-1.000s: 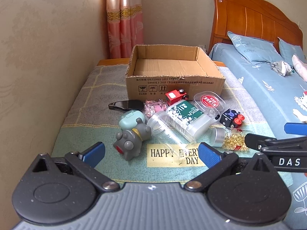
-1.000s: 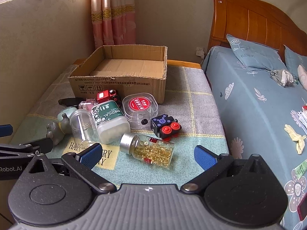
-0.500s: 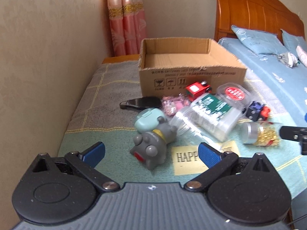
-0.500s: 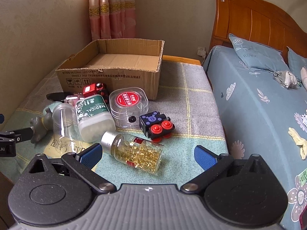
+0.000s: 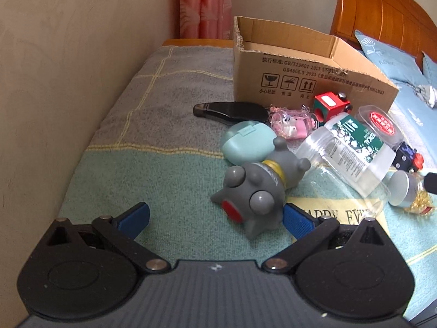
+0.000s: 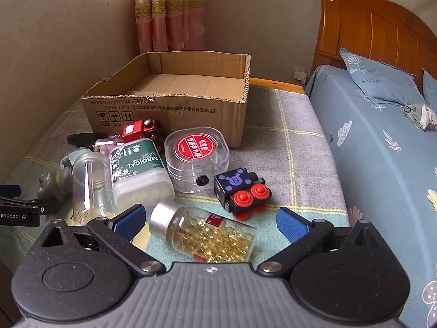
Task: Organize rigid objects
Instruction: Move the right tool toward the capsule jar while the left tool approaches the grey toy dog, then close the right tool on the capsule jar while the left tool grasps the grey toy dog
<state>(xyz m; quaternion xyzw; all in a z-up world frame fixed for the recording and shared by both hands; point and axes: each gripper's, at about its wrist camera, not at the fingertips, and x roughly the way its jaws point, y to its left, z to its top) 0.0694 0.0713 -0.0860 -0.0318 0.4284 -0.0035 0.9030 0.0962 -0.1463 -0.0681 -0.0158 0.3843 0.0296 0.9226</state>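
Note:
An open cardboard box (image 5: 300, 73) (image 6: 169, 106) stands at the back of the blanket-covered bench. In front of it lie a grey toy figure (image 5: 256, 188), a mint case (image 5: 245, 142), a black clip (image 5: 229, 109), a red toy train (image 5: 330, 105) (image 6: 142, 131), a white MEDICAL bottle (image 6: 139, 169), a clear jar (image 6: 90, 183), a clear round case with red label (image 6: 196, 155), a black toy car with red wheels (image 6: 240, 191) and a pill bottle (image 6: 202, 235). My left gripper (image 5: 215, 218) is open, the grey toy just ahead between its fingers. My right gripper (image 6: 210, 221) is open around the pill bottle.
A wall runs along the left of the bench. A bed with blue sheet (image 6: 382, 164), pillows and wooden headboard (image 6: 368, 32) lies to the right. Pink curtains (image 6: 169, 13) hang behind the box. The left gripper's side shows at the right wrist view's left edge (image 6: 19, 207).
My left gripper has moved forward and left toward the grey toy, which now sits close between its fingers. My right gripper has moved forward and down over the pill bottle.

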